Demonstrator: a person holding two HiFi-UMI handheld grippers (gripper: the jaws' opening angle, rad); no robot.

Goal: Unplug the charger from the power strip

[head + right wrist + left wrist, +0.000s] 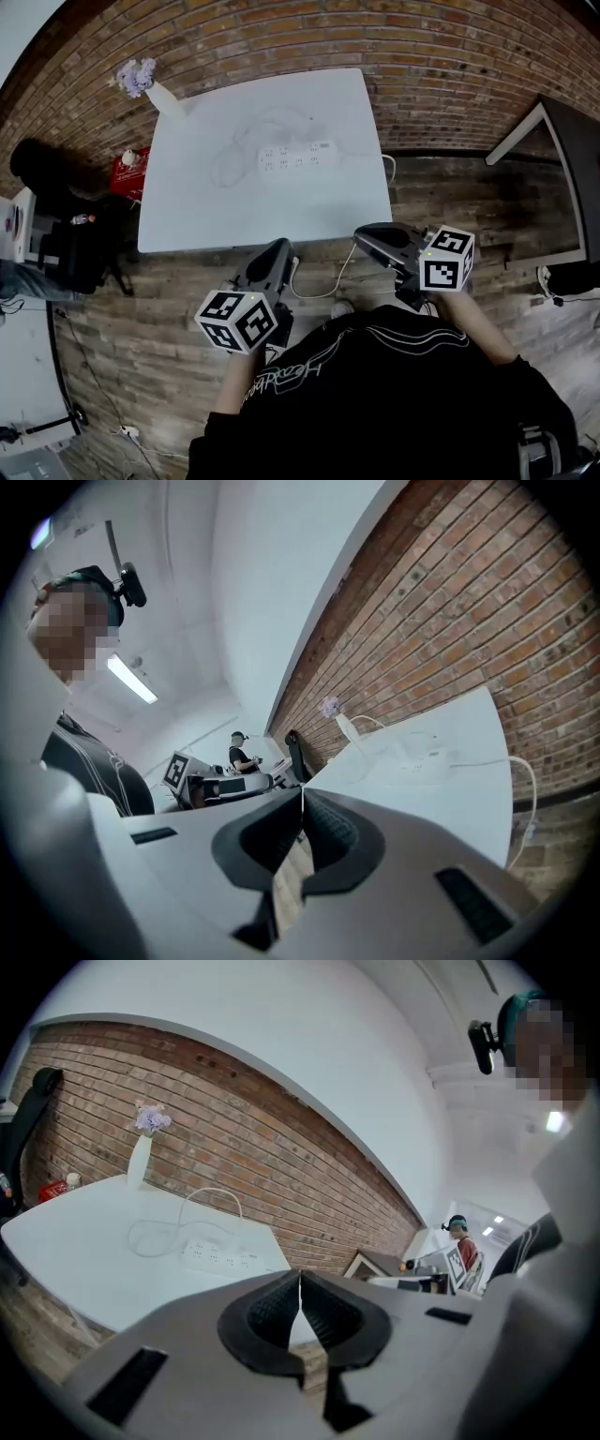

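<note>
Both your grippers are shut with nothing in them, the left gripper and right gripper short of the table, well apart from the strip lying mid-table. Open both before you reach it, then pin the strip with one and pull the charger straight out with the other. I can't pick the charger out; it is probably white on white. The head view alone shows the socket rows from above and a cord on the floor. The left gripper view adds a cable arching above the strip.
</note>
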